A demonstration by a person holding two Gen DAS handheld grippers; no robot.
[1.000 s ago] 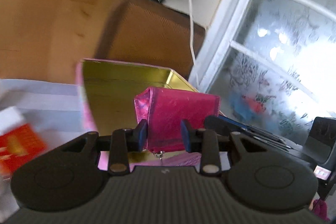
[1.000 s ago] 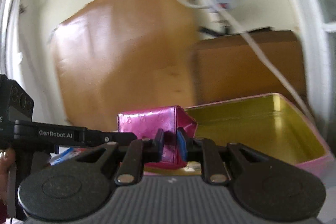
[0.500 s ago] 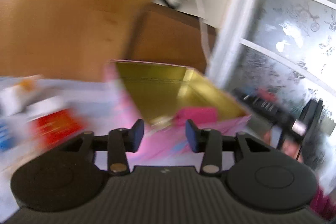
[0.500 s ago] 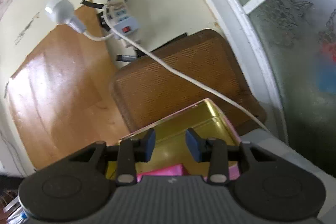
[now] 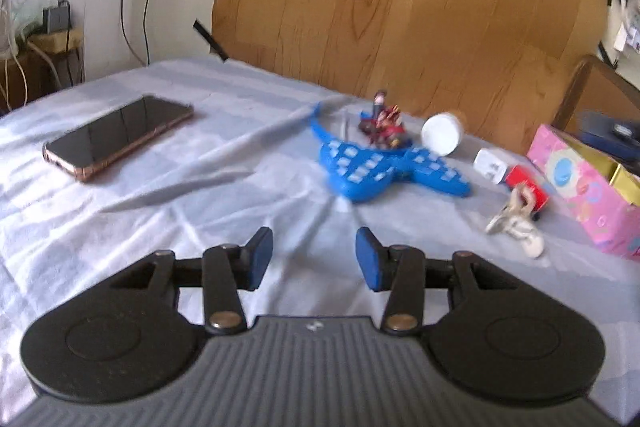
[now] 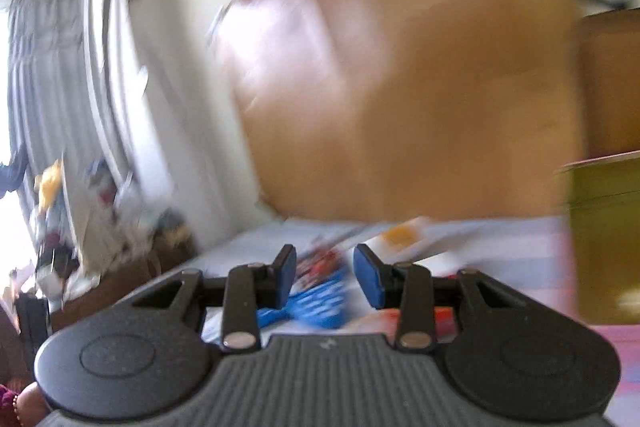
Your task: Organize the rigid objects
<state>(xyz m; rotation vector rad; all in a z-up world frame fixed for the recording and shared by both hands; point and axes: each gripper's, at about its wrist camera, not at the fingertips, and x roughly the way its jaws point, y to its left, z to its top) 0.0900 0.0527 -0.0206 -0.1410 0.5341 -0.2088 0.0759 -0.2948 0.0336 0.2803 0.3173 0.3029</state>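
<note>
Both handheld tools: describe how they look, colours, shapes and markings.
The left tool and right tool look alike: a grey ribbed body, two round black discs at the sides, black link arms with silver rivets, and two fingers with blue pads. A small pale logo sits on the ribbed part. No cables show.

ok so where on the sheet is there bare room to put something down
Bare sheet lies between the phone and the blue toy, running down to the open left tongs. It is crowded to the right: figurine, white jar, white plug, red item and pale toy bunch up beside the pink tin.
</note>
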